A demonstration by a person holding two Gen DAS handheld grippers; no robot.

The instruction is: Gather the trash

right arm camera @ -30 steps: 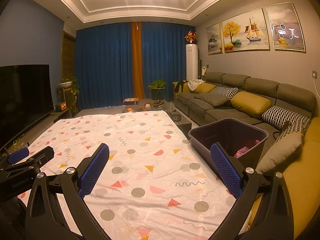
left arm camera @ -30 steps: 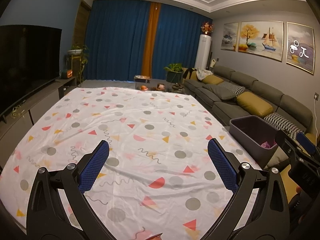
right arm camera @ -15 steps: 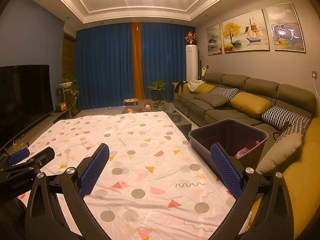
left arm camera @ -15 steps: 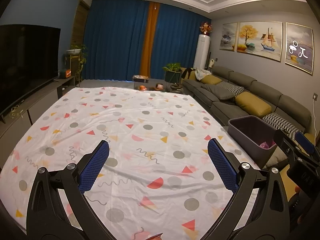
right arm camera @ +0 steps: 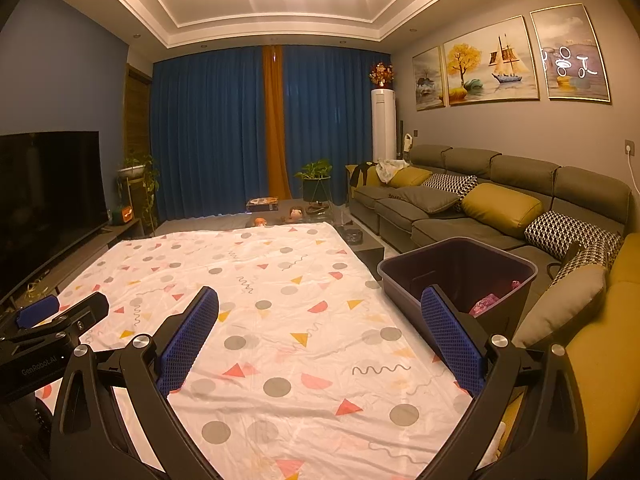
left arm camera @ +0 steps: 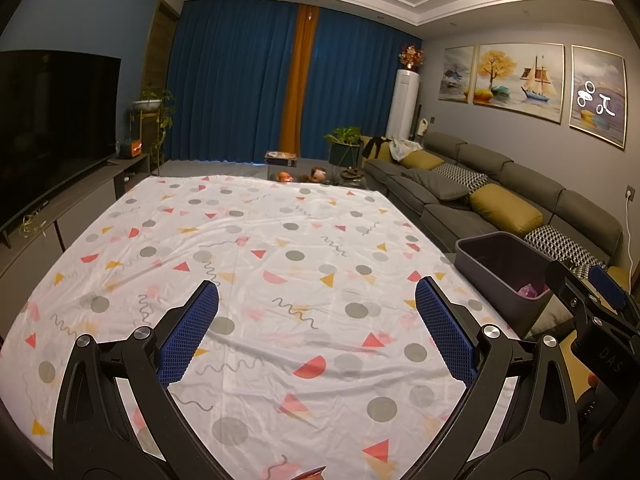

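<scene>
We hold our left gripper (left arm camera: 316, 324) and right gripper (right arm camera: 320, 328) spread wide and grasping nothing above the patterned sheet (right arm camera: 280, 320), which is white with grey dots, red and yellow triangles and dark squiggles. The dark purple-grey bin (right arm camera: 460, 276), rectangular with a rolled rim, stands at the sheet's right edge beside the sofa (right arm camera: 500, 204). Crumpled pink trash (right arm camera: 486, 304) lies inside it at the bottom.

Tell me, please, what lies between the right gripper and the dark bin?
Only patterned sheet: in the right wrist view, right gripper hangs open, and the dark bin stands just past its right finger, pink trash inside.
</scene>
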